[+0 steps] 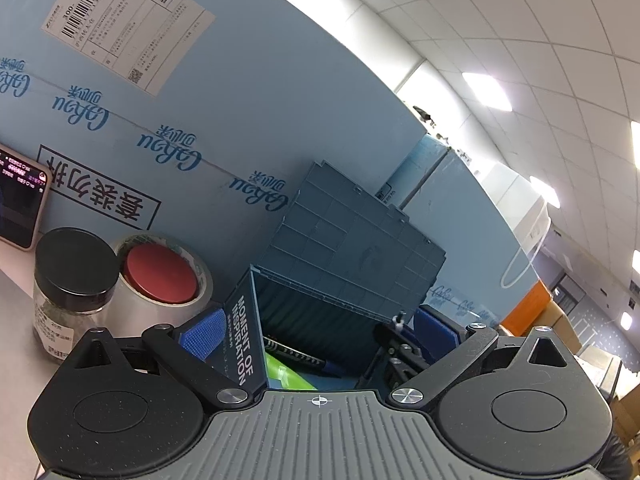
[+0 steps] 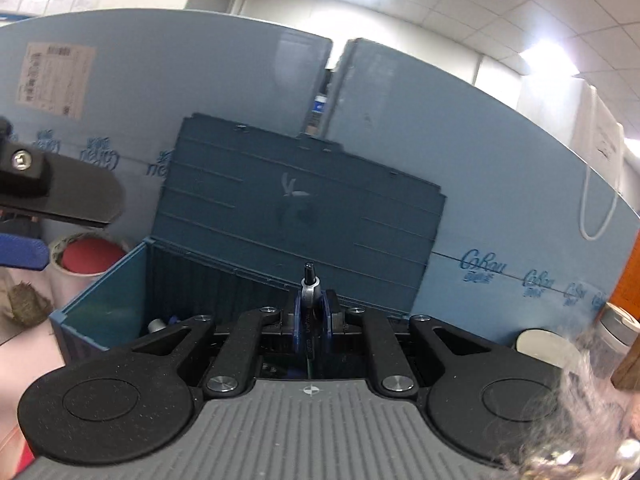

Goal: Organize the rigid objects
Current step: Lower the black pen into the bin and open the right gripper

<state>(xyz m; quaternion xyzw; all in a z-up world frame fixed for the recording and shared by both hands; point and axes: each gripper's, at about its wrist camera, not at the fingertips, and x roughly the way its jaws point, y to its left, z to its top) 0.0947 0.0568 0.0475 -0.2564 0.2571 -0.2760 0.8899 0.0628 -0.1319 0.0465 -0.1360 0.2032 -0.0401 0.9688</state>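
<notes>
Task progress: partly done, I judge; the blue storage box (image 2: 100,312), lid up, already holds a pen (image 1: 304,356) and a green packet (image 1: 286,372).
Left on table: a jar with black lid (image 1: 74,280) and a tape roll (image 1: 160,276) stand left of the box, near the cardboard wall (image 1: 240,100).
Left claw (image 1: 320,336): wide open, holding nothing; its left pad is outside the box's left wall.
Right claw (image 2: 311,322): closed on a thin metal-tipped tool (image 2: 310,280), above the open box.
In the way: the left claw crowds the opening; more jars (image 2: 616,332) wait at right.
</notes>
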